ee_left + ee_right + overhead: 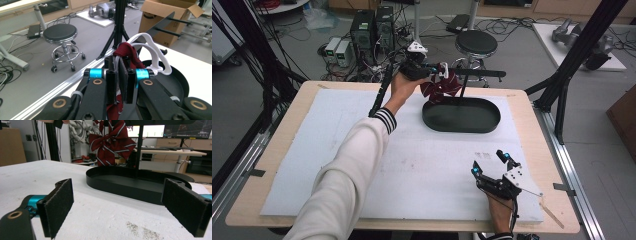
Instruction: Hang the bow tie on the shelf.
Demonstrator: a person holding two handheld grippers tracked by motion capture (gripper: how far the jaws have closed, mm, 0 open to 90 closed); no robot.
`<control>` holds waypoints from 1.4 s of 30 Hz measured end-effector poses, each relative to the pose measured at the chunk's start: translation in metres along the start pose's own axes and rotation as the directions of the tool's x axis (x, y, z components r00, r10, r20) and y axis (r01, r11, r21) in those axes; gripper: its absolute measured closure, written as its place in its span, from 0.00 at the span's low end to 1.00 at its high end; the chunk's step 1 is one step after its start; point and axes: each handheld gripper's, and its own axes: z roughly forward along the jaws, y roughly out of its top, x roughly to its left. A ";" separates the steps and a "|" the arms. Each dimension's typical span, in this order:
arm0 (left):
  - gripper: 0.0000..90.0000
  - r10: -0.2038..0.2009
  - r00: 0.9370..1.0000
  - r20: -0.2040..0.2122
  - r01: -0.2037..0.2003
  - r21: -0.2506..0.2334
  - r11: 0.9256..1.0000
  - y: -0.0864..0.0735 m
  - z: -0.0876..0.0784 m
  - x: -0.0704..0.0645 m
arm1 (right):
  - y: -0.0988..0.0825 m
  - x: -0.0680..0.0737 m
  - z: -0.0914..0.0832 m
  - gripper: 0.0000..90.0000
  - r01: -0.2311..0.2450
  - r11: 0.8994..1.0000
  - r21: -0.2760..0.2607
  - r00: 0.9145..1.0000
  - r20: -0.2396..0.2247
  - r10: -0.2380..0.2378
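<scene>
Nearest the high camera, a white sleeve (343,175) with a striped cuff reaches from the bottom edge across the table (277,150), whose wooden top carries a large white foam mat (337,150). On the far part of that mat stands a black oval tray (461,115); a thin upright post (463,85) rises from it and bears a black crossbar (479,73).

At the crossbar's left end the left gripper (432,70) is held up by the person's left hand (402,87), above the tray's near-left rim. Its jaws are closed on a dark red striped bow tie (440,86), which hangs from them over the tray, beside the post. In the left gripper view the pads pinch the red cloth (126,53) between them, and the white elastic band (152,50) of the tie loops out to the right.

Near the table's front right corner the right gripper (491,162) rests on the mat, its jaws wide apart with nothing between them, pointing toward the tray and well apart from it.
</scene>
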 end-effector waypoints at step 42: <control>0.17 0.053 0.999 -0.004 -0.053 -0.208 0.977 -0.156 -0.203 -0.010 | 0.000 0.001 0.000 0.11 0.007 1.000 -0.005 1.000 0.003 -0.007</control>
